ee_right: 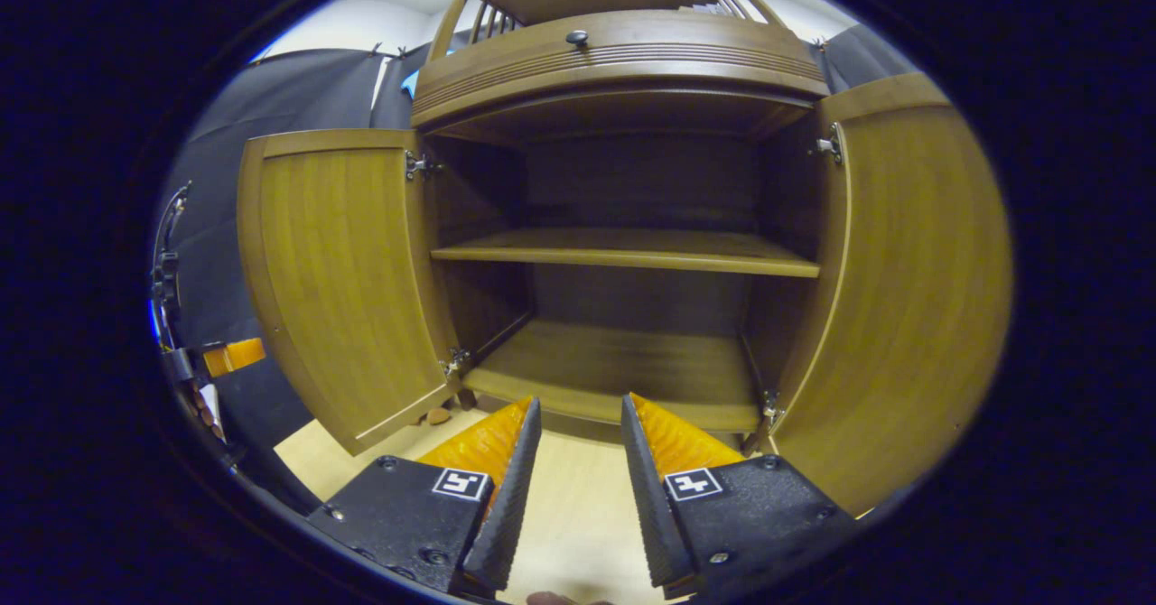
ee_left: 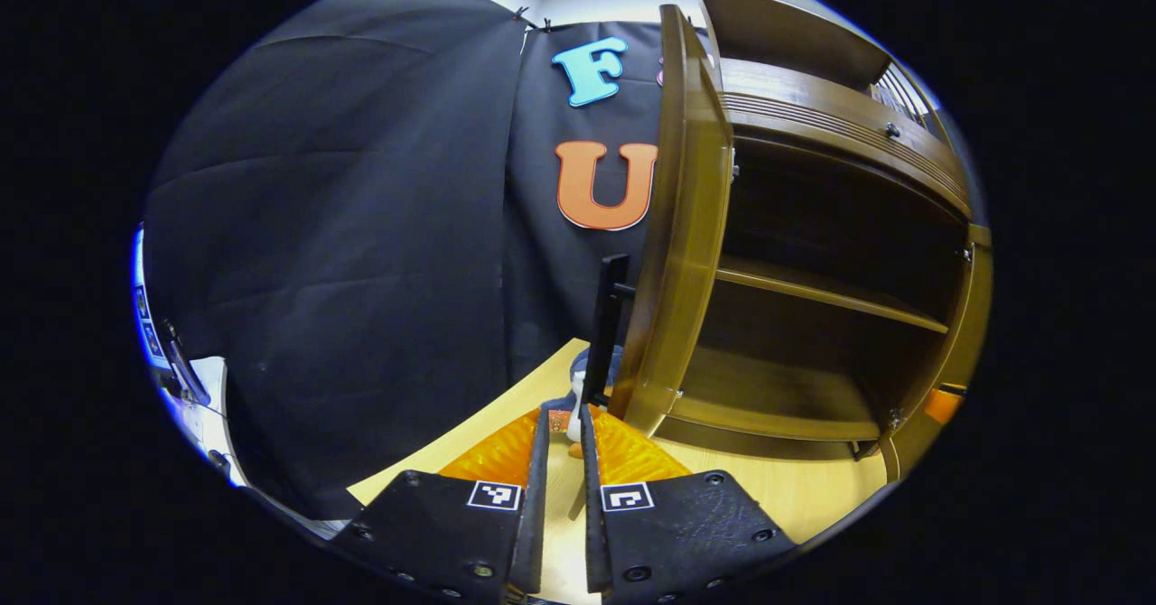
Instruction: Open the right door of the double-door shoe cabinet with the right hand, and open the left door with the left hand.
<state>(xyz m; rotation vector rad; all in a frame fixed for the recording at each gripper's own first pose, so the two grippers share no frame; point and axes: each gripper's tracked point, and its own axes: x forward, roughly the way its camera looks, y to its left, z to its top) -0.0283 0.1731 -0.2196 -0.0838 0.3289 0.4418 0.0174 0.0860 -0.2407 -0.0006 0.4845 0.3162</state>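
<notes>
left gripper (ee_left: 564, 424), fingers narrowly parted, sits at the black upright bar handle (ee_left: 605, 330) of the brown wooden shoe cabinet (ee_right: 623, 63); right gripper (ee_right: 578, 424) gapes before it. left door (ee_right: 339, 280) and right door (ee_right: 903, 298) swung outward, shelf (ee_right: 623, 251) level.

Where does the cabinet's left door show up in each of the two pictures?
Left gripper view: the left door stands edge-on at centre, its handle above the left gripper.
Right gripper view: swung wide open at left, inner face showing.
Shared landmark: the middle shelf.
</notes>
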